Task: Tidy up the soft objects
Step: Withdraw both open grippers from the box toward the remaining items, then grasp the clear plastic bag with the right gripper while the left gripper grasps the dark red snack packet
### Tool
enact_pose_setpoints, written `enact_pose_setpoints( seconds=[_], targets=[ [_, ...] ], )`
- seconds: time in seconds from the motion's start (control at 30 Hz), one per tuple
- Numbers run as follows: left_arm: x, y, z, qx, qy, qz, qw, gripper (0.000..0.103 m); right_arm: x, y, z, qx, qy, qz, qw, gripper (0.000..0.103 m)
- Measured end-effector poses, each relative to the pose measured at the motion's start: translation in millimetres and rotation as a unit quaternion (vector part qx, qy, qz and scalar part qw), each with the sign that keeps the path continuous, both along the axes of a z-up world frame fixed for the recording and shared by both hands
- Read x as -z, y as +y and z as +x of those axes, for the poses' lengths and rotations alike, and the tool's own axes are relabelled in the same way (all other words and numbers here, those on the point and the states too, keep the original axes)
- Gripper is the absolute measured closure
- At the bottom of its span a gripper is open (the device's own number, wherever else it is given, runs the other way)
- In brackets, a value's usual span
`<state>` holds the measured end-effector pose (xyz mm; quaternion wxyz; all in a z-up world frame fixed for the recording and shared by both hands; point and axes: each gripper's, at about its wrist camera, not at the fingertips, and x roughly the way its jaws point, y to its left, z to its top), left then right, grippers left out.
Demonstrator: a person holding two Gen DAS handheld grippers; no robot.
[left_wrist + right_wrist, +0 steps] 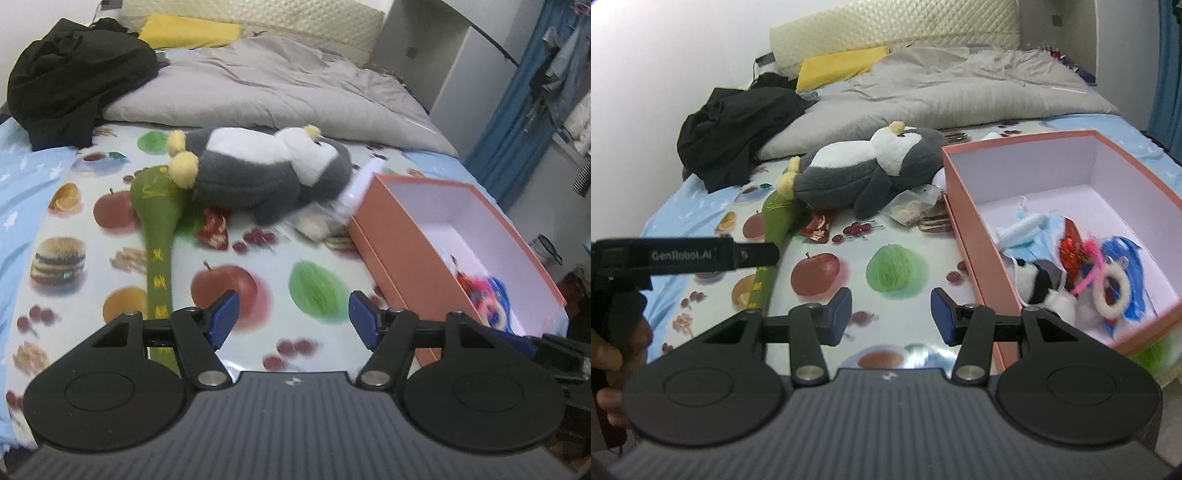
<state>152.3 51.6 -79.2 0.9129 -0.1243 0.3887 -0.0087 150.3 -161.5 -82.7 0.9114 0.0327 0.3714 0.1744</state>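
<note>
A grey and white plush penguin (pixel 258 166) (pixel 864 166) lies on its side on the fruit-print sheet (pixel 277 266), beside a long green plush (pixel 159 229) (pixel 772 229). To the right stands an open orange box (pixel 402 243) (pixel 975 236) holding a small black-and-white plush (pixel 1039 286), a blue mask and colourful soft items (pixel 1108 273). My left gripper (pixel 293 319) hangs open over the sheet, short of the penguin, with nothing between its blue pads. My right gripper (pixel 890 314) is also open and empty, just left of the box wall.
A small clear packet (pixel 910 210) lies between penguin and box. A black garment (pixel 74 77), a grey duvet (pixel 280 85) and a yellow cloth (pixel 188 31) fill the far half of the bed. A hand holding the left gripper's handle (pixel 683 254) shows at the left.
</note>
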Motion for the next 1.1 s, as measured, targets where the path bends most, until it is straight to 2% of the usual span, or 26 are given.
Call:
enact_pose_setpoints(
  seconds=[0.27,0.5,0.67,0.87,1.03,1.1],
  targets=[
    [26.9,22.4,69.5,-0.009,0.023,0.015,0.9996,0.032,14.5,31.1,60.4,-0.028,0.009,-0.013,0.999,0.053],
    [61.0,39.1,121.5,-0.022,0.044,0.023,0.9985,0.032,42.0,54.5,111.1,-0.042,0.035,-0.023,0.998,0.053],
    [83.5,50.2,156.8,-0.024,0.06,0.027,0.9975,0.033,56.4,73.0,142.3,-0.068,0.029,-0.045,0.996,0.053],
    [106.7,51.7,189.8,-0.013,0.076,0.059,0.9953,0.033,80.1,91.6,181.5,-0.078,0.02,-0.101,0.992,0.056],
    [122.0,52.0,205.0,-0.011,0.079,0.077,0.9938,0.034,95.8,105.8,198.3,-0.095,0.0,-0.145,0.985,0.06],
    [126.1,53.0,208.7,-0.01,0.079,0.08,0.9936,0.039,100.2,111.7,202.2,-0.099,-0.014,-0.168,0.981,0.063]
  ],
)
